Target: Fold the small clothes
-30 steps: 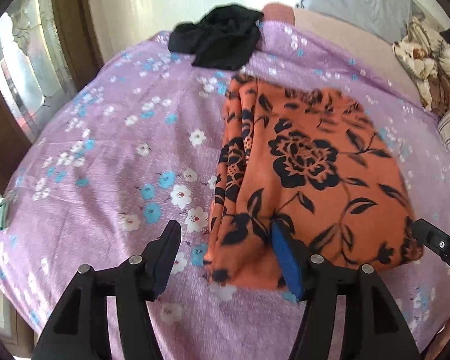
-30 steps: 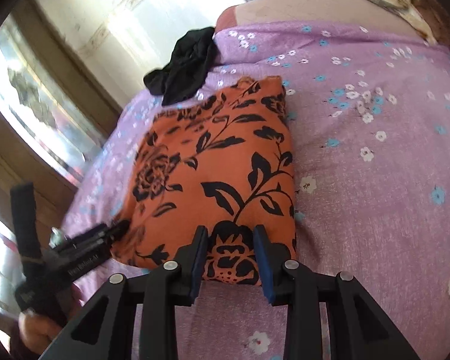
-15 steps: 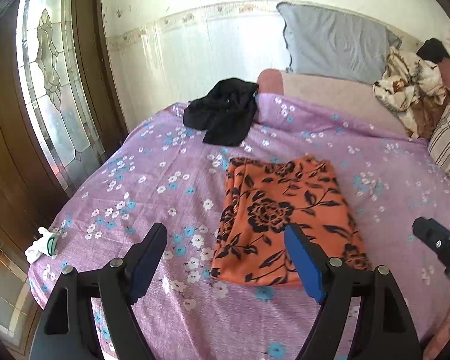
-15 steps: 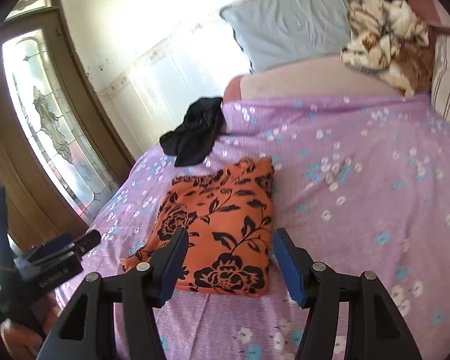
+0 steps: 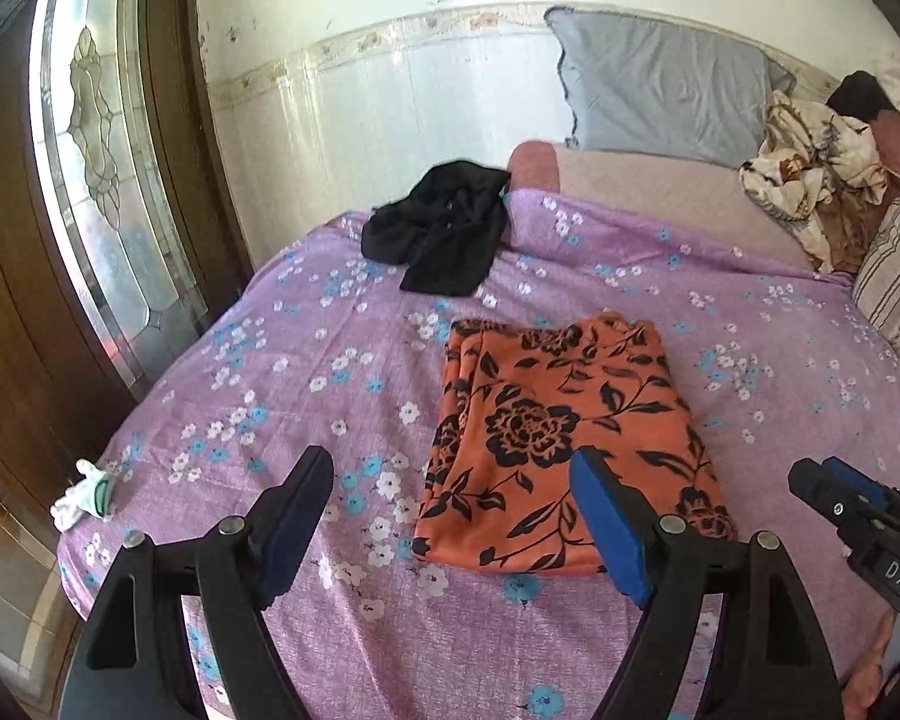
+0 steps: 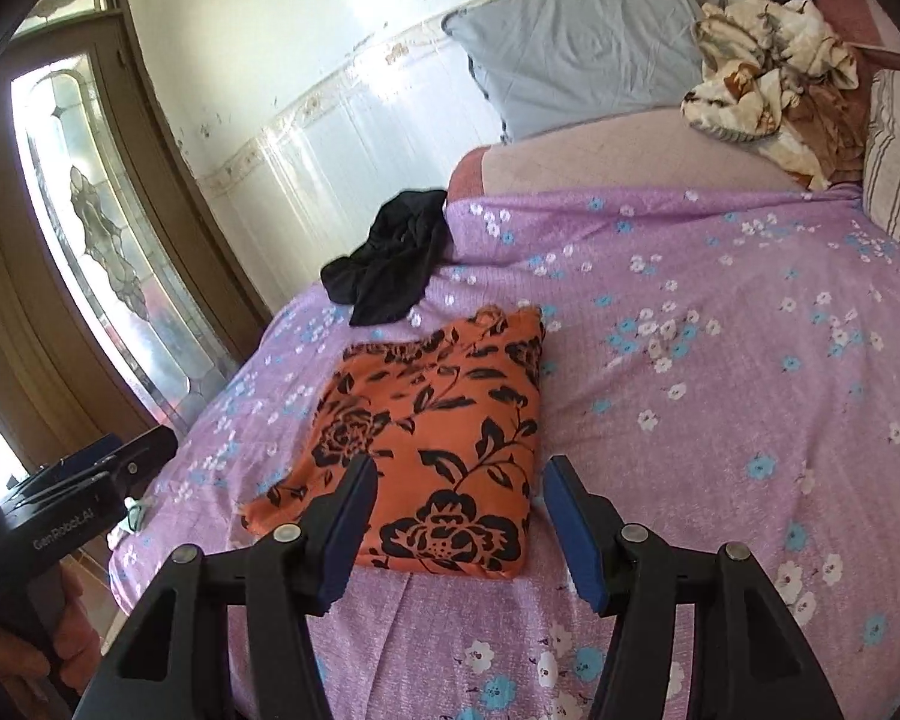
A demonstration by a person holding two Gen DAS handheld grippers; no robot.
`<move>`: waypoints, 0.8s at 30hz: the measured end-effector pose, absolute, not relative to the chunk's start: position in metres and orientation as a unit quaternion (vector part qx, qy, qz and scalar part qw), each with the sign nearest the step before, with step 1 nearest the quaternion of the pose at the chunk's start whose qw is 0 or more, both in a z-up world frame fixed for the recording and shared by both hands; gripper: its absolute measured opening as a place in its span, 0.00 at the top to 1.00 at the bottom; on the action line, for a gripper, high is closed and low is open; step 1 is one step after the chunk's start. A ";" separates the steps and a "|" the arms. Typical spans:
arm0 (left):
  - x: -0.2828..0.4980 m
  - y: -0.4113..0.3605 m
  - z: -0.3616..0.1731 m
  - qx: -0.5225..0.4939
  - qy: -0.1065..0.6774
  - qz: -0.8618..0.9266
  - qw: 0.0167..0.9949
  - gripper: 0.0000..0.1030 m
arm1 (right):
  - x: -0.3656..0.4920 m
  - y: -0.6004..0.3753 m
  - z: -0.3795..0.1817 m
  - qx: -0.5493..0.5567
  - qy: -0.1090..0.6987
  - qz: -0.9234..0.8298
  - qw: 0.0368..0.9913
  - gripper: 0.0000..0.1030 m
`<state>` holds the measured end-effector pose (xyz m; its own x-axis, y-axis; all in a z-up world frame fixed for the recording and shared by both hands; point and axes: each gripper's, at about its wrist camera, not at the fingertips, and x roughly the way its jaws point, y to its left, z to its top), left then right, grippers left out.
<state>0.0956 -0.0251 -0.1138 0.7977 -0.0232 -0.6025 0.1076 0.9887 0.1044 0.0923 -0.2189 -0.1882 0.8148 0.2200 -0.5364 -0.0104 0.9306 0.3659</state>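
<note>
An orange cloth with black flowers (image 5: 561, 432) lies folded into a flat rectangle on the purple flowered bedsheet (image 5: 306, 360); it also shows in the right wrist view (image 6: 432, 456). My left gripper (image 5: 450, 522) is open and empty, held above the bed's near edge, back from the cloth. My right gripper (image 6: 456, 528) is open and empty, also held back above the cloth's near edge. A crumpled black garment (image 5: 444, 228) lies at the far end of the sheet, also seen in the right wrist view (image 6: 390, 264).
A grey pillow (image 5: 660, 90) leans on the wall. A patterned blanket (image 5: 810, 168) and a striped cushion (image 5: 897, 276) are at the right. A glass-paned door (image 5: 90, 180) stands left. A small white cloth (image 5: 84, 495) lies at the bed's left corner.
Both grippers let go of the orange cloth, opened wide, and pulled back and up from the bed. The folded cloth stays flat on the sheet.
</note>
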 end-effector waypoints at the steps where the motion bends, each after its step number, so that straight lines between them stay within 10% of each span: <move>1: 0.101 -0.023 -0.120 0.064 0.325 -0.033 0.943 0.21 | 0.099 -0.218 -0.192 0.178 0.308 0.063 0.933 0.48; 24: 0.187 0.030 -0.204 0.002 0.455 0.034 0.890 0.07 | 0.165 -0.209 -0.244 0.223 0.390 0.053 0.892 0.48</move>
